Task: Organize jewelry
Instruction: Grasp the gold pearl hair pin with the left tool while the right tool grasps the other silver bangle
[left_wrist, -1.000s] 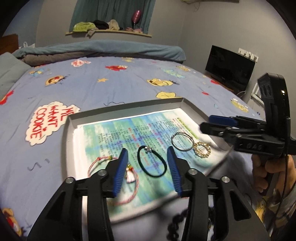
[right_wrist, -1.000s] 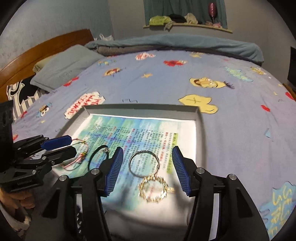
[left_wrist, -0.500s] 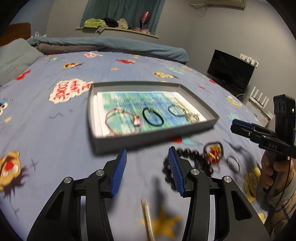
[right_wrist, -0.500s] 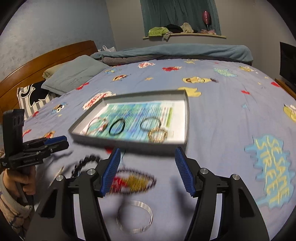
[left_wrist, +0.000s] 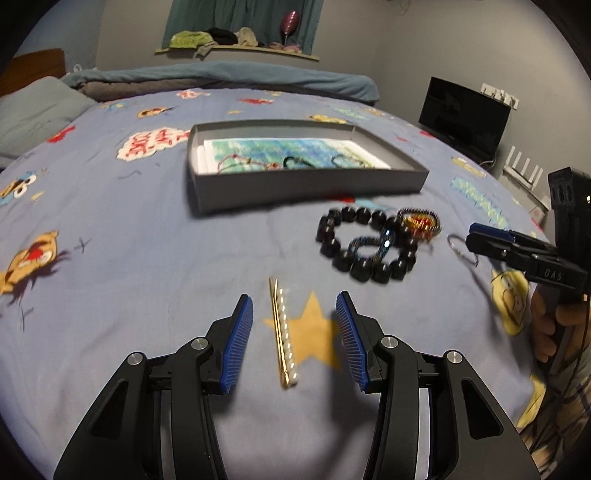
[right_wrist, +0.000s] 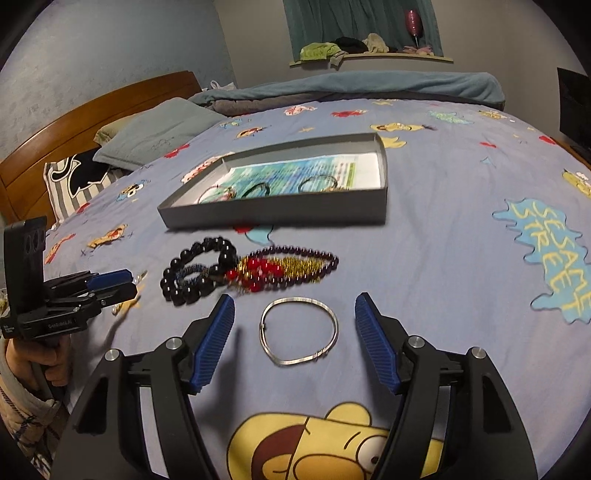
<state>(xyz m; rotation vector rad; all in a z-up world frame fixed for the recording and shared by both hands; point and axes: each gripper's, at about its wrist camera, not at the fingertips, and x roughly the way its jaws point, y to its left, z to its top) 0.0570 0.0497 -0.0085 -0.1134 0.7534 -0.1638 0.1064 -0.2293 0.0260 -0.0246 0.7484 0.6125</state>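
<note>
A grey tray (left_wrist: 306, 182) (right_wrist: 273, 214) lined with printed paper sits on the bed and holds several bracelets and rings. My left gripper (left_wrist: 294, 341) is open, low over the bedspread, with a gold pearl hair clip (left_wrist: 283, 341) between its fingers. My right gripper (right_wrist: 295, 349) is open around a thin silver bangle (right_wrist: 300, 336) lying flat. A black bead bracelet (left_wrist: 364, 243) (right_wrist: 199, 271), a small dark braided band (left_wrist: 369, 249) and a red-gold tinsel piece with a dark bead string (right_wrist: 288, 267) lie in front of the tray.
The bed has a blue cartoon-print cover (left_wrist: 129, 240). Pillows (right_wrist: 159, 129) and a wooden headboard (right_wrist: 92, 110) are at the left in the right wrist view. A black TV (left_wrist: 463, 122) stands by the wall. A folded blanket (left_wrist: 221, 79) lies at the far end.
Both grippers have pulled back from over the tray to the near bedspread. The left now frames the hair clip, the right frames the silver bangle. Both stayed open.
</note>
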